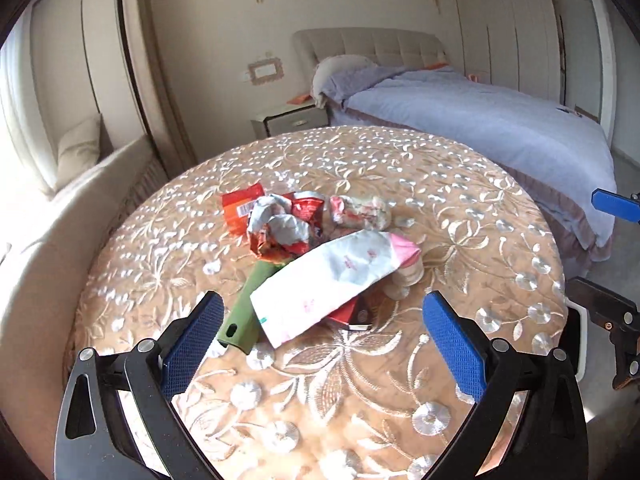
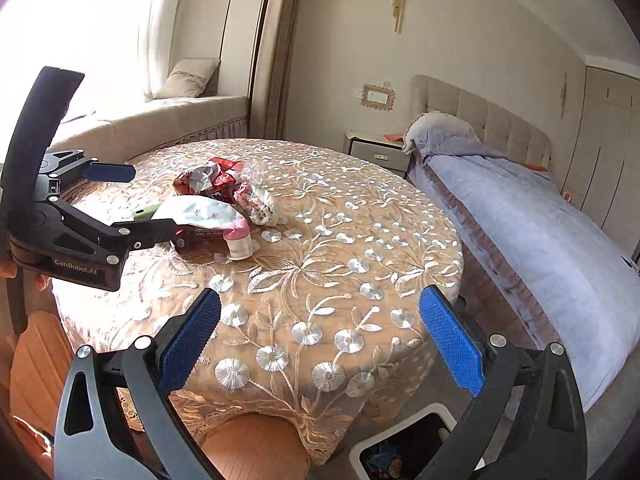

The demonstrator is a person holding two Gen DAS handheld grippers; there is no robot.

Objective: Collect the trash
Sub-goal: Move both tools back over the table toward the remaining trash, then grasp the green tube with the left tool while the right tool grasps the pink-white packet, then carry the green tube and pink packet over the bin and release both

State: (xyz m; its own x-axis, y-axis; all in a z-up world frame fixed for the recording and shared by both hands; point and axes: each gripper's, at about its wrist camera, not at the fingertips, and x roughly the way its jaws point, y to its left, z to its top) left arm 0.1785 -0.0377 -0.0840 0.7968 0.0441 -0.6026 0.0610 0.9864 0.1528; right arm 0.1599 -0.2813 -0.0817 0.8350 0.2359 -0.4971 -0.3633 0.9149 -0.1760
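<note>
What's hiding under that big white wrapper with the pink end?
Under the big white crinkled wrapper with the pink end lie a green plastic handle, a red packet and a small pale bottle. How far they reach underneath is covered.

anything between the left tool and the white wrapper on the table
Nothing solid: only bare embroidered tablecloth separates the open left tool from the white wrapper. The green handle lies just left of that gap. The left wrist view shows it best.

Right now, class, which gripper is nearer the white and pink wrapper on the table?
Left. The left gripper, open, hovers just before the white and pink wrapper. The right gripper, also open, hangs back near the table edge.
</note>
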